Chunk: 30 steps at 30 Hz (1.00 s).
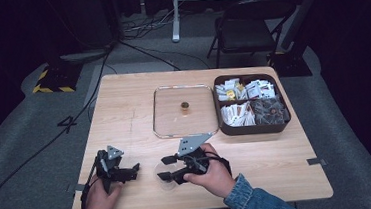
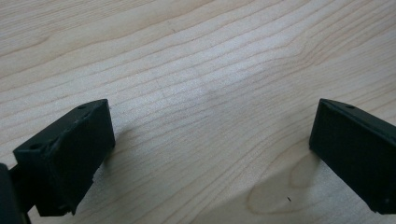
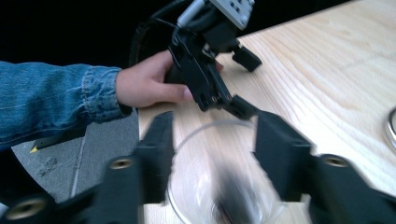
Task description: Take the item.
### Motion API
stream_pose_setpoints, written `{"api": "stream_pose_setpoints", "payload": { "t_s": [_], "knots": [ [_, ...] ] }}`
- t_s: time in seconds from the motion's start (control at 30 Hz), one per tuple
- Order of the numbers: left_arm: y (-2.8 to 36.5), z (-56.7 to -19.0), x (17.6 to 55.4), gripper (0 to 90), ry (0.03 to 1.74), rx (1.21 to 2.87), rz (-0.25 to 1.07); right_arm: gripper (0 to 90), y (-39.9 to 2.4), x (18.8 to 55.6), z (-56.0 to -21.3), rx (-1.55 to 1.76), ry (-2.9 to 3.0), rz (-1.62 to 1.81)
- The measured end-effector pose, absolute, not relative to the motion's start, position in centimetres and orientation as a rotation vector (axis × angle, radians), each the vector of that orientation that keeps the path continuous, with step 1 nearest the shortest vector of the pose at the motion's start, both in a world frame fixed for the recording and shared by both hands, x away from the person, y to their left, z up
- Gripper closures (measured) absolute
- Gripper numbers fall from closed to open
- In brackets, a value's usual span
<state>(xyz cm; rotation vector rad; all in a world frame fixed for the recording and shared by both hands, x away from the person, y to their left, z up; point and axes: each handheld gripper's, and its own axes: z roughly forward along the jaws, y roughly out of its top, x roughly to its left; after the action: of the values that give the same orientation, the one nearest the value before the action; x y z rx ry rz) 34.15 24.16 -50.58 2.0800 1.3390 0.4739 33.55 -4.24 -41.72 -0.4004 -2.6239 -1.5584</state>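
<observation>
Two hand-held grippers work at the near edge of a wooden counter.
The right gripper has its fingers apart around a clear glass bowl, which sits just nearer than the square glass lid. The left gripper, beside the bowl, has its fingers wide apart over bare wood. A brown compartment box of packets adjoins the lid.

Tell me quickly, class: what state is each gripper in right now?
Left gripper: open, holding nothing, over bare table.
Right gripper: open, jaws either side of a clear glass cup, not closed on it.
</observation>
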Motion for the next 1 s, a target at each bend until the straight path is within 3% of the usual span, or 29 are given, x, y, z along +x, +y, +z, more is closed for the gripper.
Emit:
{"api": "stream_pose_setpoints", "payload": {
  "t_s": [0.37, 1.0],
  "knots": [
    [24.1, -50.6, 34.1, 0.4, 1.342, 2.077, 0.472, 33.3, -6.4, 34.5, -40.1, -0.518, -2.651, -1.628],
    [24.2, -50.6, 34.2, 0.4, 1.339, 2.080, 0.474, 31.7, -13.6, 36.5, -38.0, -0.762, -2.748, -1.651]
  ]
}}
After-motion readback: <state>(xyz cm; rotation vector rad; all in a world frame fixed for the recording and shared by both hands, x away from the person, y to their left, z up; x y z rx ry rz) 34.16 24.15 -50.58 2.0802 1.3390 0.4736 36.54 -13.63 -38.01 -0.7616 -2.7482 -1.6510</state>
